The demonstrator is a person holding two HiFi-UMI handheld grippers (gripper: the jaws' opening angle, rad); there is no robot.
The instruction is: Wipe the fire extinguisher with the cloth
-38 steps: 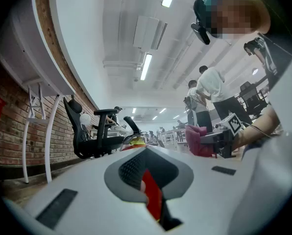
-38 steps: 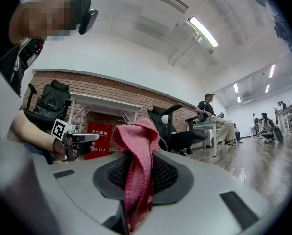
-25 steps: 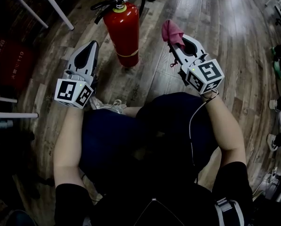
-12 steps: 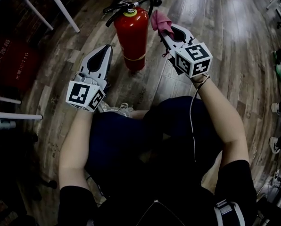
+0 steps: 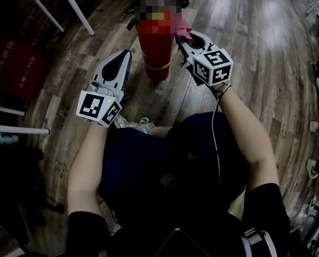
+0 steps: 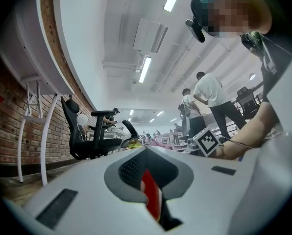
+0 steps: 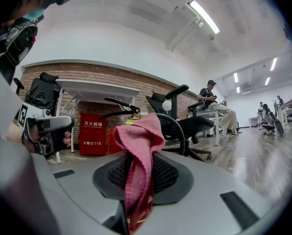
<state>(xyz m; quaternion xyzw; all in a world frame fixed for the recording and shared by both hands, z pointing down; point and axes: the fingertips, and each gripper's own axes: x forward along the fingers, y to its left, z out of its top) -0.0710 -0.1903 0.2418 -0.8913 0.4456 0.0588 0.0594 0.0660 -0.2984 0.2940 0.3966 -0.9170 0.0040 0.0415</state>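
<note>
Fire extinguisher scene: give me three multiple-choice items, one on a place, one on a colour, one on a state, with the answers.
1. Where is the cloth?
A) on a desk
B) in the jaws of the right gripper
C) over a chair
2. What colour is the cloth?
A) blue
B) white
C) pink
3. How is the fire extinguisher placed?
A) upright on the floor
B) lying on its side
C) hanging on a wall
Answers: 1 B, the right gripper view shows it pinched between the jaws; 2 C, it is pink in both views; 3 A, the head view shows it standing on the wood.
</note>
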